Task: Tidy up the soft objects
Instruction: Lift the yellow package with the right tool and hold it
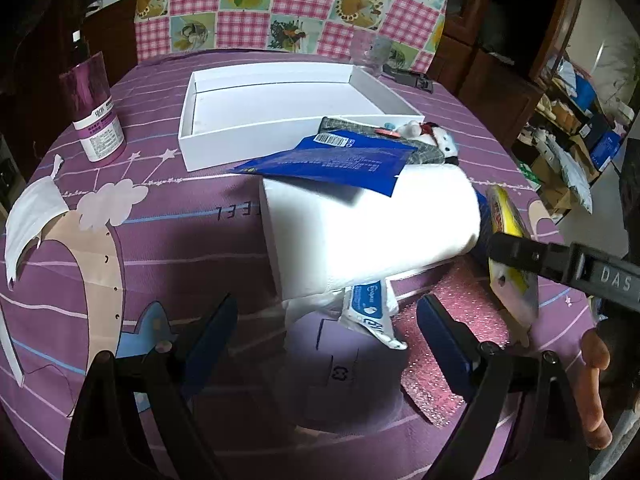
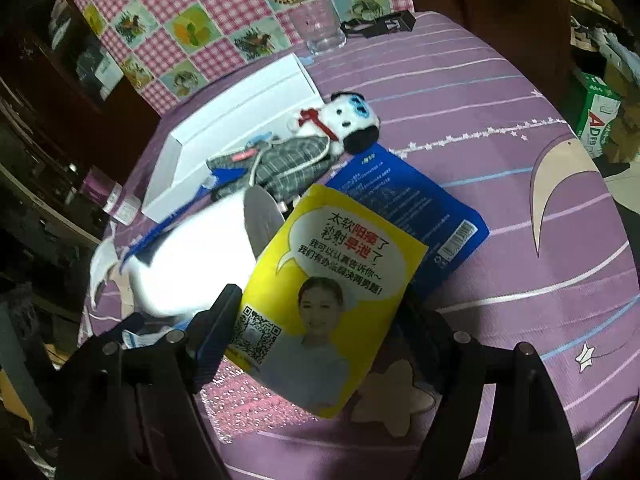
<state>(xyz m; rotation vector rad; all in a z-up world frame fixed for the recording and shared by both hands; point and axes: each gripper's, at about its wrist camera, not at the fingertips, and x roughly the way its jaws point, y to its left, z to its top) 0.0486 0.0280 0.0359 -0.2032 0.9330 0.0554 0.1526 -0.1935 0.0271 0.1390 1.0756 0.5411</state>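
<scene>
My right gripper [image 2: 316, 320] is shut across a yellow printed soft pack [image 2: 332, 300], tilted up off the purple cloth; its right finger is hidden behind the pack. In the left wrist view that gripper [image 1: 516, 248] comes in from the right with the yellow pack [image 1: 508, 240]. My left gripper [image 1: 328, 336] stands open low over the table with nothing held. Just ahead of it lie a small white-and-blue packet [image 1: 372, 316] and a white paper roll [image 1: 360, 232]. A blue flat packet [image 1: 328, 160] rests on the roll. A panda plush in plaid [image 2: 316, 148] lies beside the open white box [image 1: 224, 152].
A purple bottle [image 1: 96, 112] stands at the far left, and a white mask [image 1: 32, 216] lies near the left edge. Pink foam sheet [image 1: 452, 344] lies under the right side. A drinking glass [image 2: 320, 28] stands at the back. A second blue packet [image 2: 404, 208] lies beneath the yellow pack.
</scene>
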